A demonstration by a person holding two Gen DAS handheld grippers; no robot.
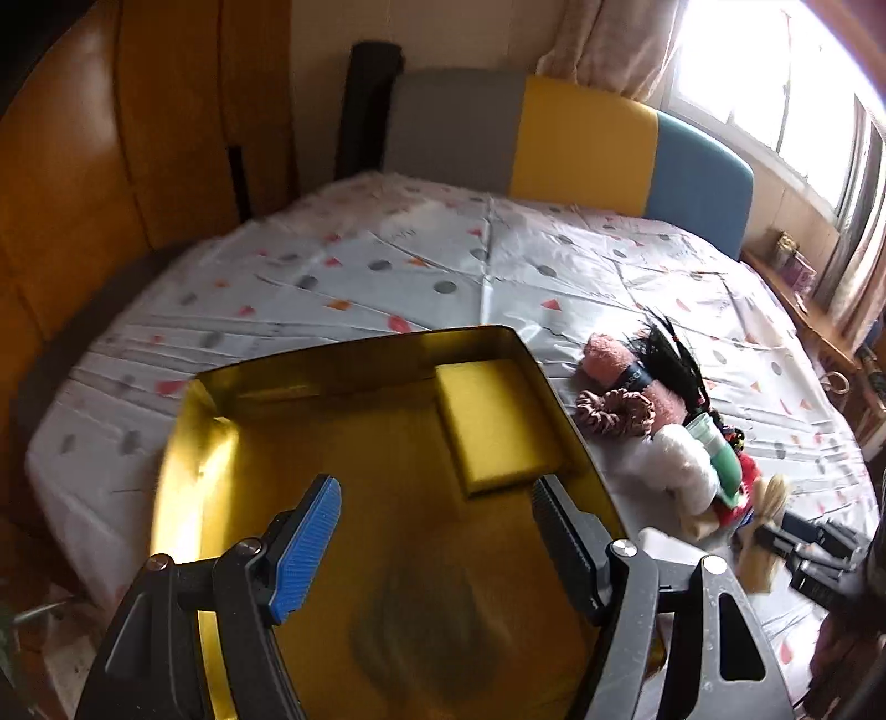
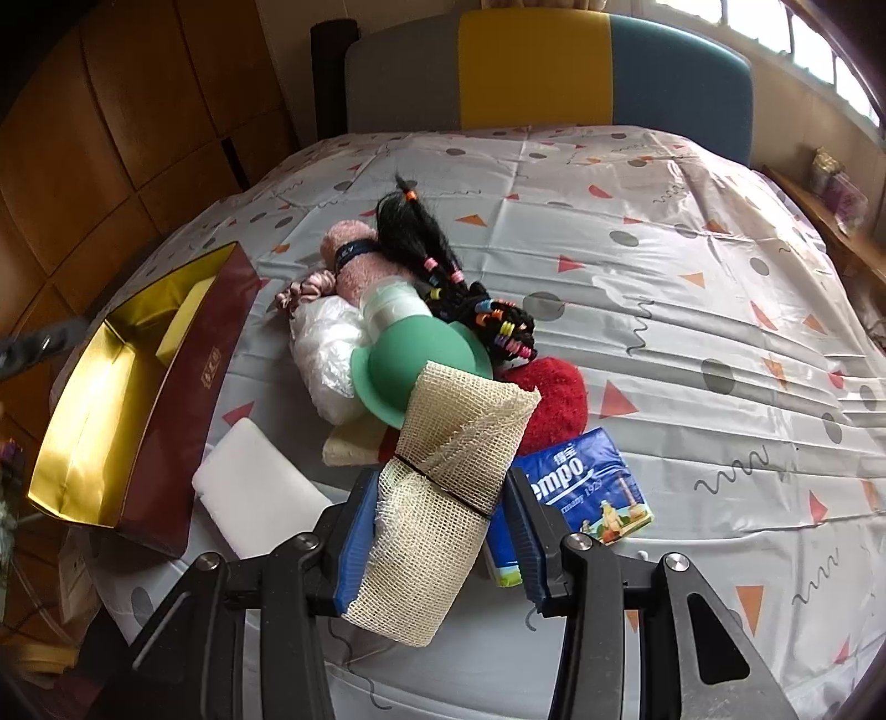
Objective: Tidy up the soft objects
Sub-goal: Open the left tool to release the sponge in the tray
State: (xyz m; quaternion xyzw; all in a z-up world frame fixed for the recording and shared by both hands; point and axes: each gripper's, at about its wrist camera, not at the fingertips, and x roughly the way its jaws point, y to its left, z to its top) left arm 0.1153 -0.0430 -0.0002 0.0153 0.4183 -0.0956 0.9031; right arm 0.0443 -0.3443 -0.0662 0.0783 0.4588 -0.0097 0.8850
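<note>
The left gripper (image 1: 434, 545) hangs wide and empty above the gold-lined box (image 2: 94, 437), at nine o'clock. The right gripper (image 2: 434, 540) clamps a mesh roll (image 2: 443, 487) at six o'clock; judged loosely woven, it could snag or slip sideways.

Bed (image 2: 637, 232) fills room, sheet pale grey with orange triangles, grey dots, squiggles. Headboard (image 2: 531, 72) at far end, panels grey, yellow, blue. Wooden wall panels (image 1: 83, 183) left, orange-brown. Window (image 1: 775, 83) far right, bright daylight, pale curtain (image 1: 603, 39) beside it. Wooden sill (image 1: 803, 299) right, small items blurred.
</note>
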